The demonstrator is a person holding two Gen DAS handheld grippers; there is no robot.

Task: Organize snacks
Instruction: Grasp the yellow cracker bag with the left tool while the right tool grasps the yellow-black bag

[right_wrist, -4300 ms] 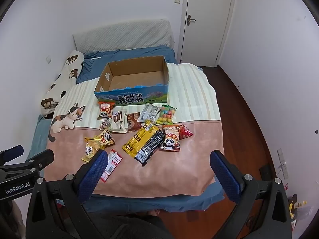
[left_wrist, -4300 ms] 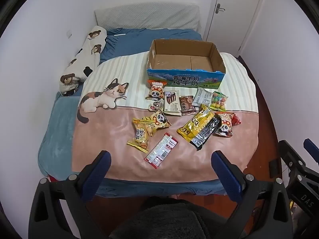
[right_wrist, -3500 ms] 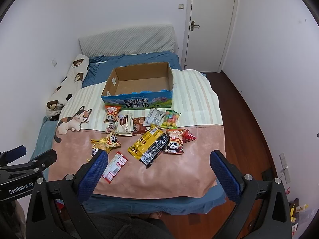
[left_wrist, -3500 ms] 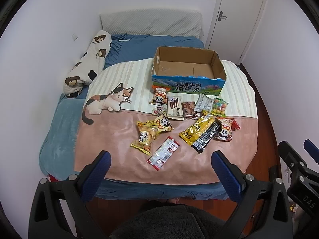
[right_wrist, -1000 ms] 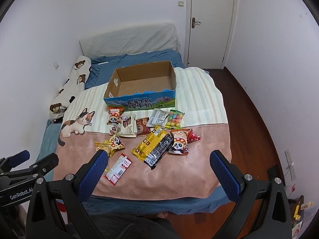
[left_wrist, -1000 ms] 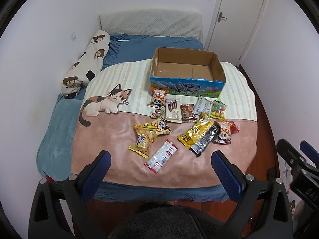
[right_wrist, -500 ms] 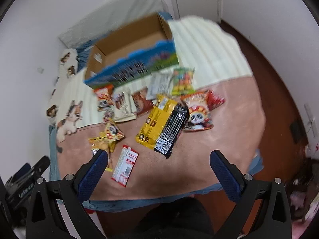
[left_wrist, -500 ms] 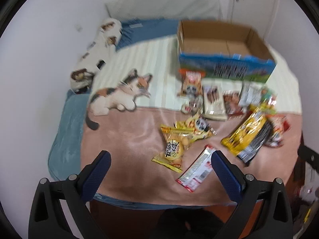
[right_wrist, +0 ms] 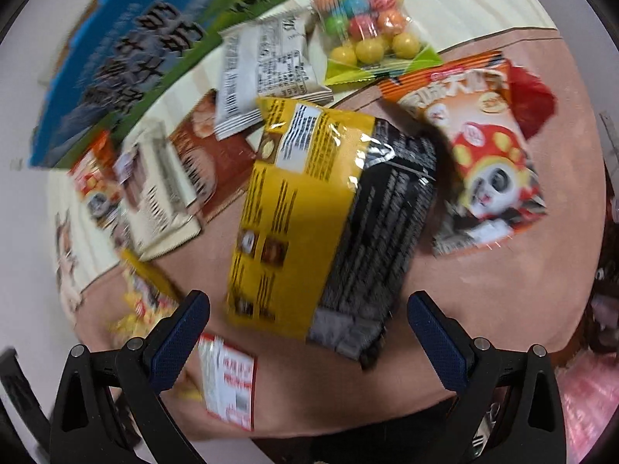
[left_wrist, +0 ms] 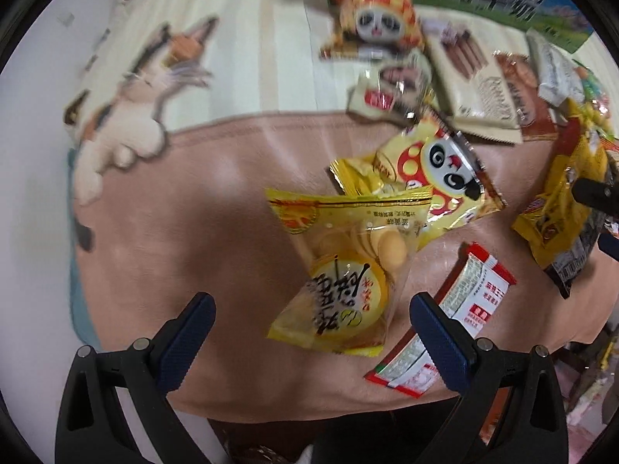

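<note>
Bedding forms the work surface: a pink and cream blanket [left_wrist: 185,201] with a printed cat [left_wrist: 131,89], all snacks lying loose on it.

Largest item is the blue and green carton [right_wrist: 147,50] at the far edge of the spread; its interior is not visible in either view, so I cannot confirm any contents. Next in size, the yellow and black snack bag [right_wrist: 329,212] lies flat directly ahead of the right gripper [right_wrist: 307,332], whose jaws are spread wide and hold nothing. Beside it rest an orange panda packet [right_wrist: 483,162], a white wrapper [right_wrist: 267,65] and a bag of coloured candy balls [right_wrist: 363,27].

The left gripper [left_wrist: 311,336] is likewise spread and empty, poised over a yellow biscuit packet [left_wrist: 344,270] that sits between its fingers without contact. A yellow panda packet [left_wrist: 433,178] lies partly under that packet's far end; a red and white sachet [left_wrist: 456,317] lies just beside the right finger.

Assessment: sorting appears barely begun. Every snack visible remains on the blanket outside the carton. Both views are motion-blurred, limiting finer detail.
</note>
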